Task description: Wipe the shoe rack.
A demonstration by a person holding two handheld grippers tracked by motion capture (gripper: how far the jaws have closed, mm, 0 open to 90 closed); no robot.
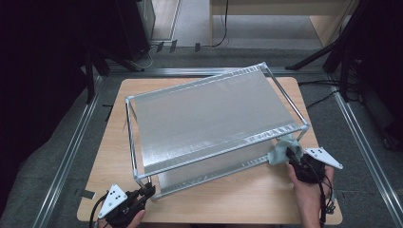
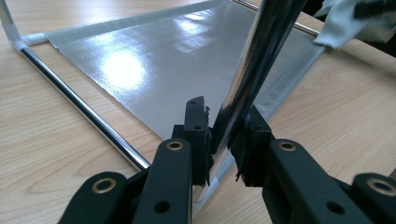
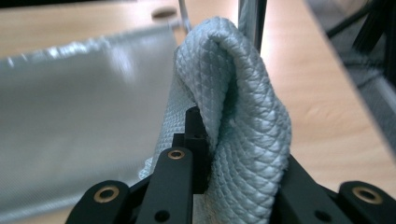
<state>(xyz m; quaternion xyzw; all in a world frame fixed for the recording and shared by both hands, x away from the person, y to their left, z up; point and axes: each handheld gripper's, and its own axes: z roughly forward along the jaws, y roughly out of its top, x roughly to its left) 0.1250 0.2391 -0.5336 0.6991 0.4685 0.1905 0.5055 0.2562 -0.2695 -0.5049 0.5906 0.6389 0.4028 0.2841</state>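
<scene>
Both jaws are clamped: our right gripper (image 3: 219, 154) pinches the cloth (image 3: 233, 116) just before the rack's upright post (image 3: 251, 18), while our left gripper (image 2: 224, 140) grips the near corner leg (image 2: 254, 70).

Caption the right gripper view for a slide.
Right gripper clamps a folded pale-blue quilted cloth beside the rack's upright chrome post, silver shelf sheet blurred behind.

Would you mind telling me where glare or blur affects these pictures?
Left gripper view: a bright glare patch on the silver shelf sheet, and reflections along the chrome post. Right gripper view: the cloth is sharp, the shelf behind it blurred. High view: evenly lit table, dark surroundings.
</scene>
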